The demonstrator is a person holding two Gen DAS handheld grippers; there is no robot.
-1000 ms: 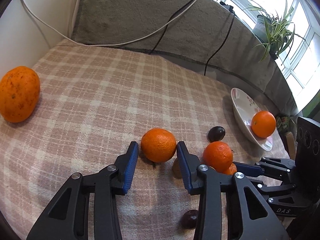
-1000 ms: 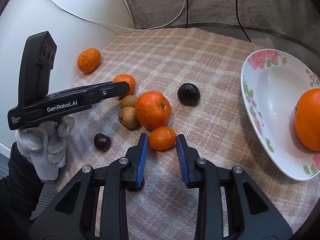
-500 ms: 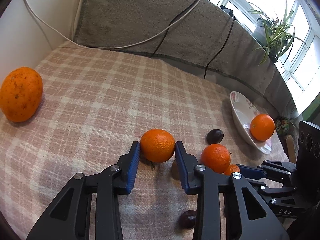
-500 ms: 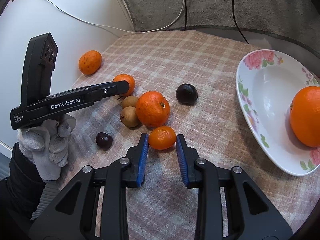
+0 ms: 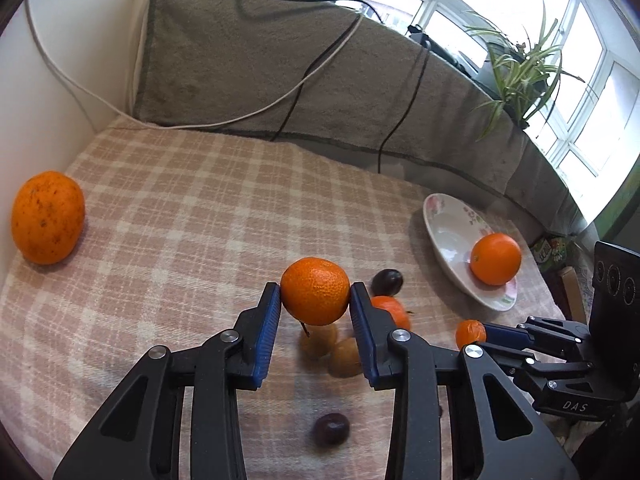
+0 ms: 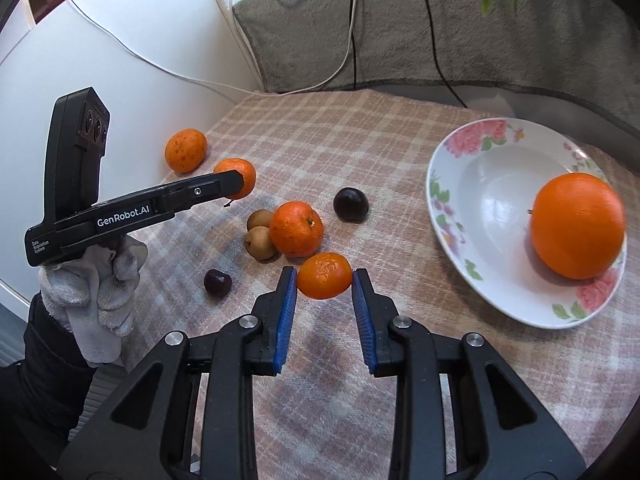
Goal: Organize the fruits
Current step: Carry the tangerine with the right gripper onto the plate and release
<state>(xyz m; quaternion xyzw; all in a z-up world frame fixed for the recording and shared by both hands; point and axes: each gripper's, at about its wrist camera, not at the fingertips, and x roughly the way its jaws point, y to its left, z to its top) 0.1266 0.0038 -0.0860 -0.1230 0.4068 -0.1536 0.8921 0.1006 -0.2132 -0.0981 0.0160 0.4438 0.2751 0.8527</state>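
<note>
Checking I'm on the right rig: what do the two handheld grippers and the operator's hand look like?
Both grippers, left gripper and right gripper, are black plastic linkages with silver pivot screws and ribbed blue pads on their fingers. The left one's side reads "GenRobot.AI" in white; the right one's body shows "DAS". Each carries a black upright block with round lenses. The left hand wears a pale grey glove over a black sleeve.

Your left gripper (image 5: 315,300) holds a round tangerine (image 5: 315,296) above two small longans (image 5: 345,357). Right of these, your right gripper (image 6: 324,280) flanks a smaller mandarin (image 6: 325,275). Farther right, the floral plate (image 6: 472,184) carries a large orange (image 6: 577,225).
</note>
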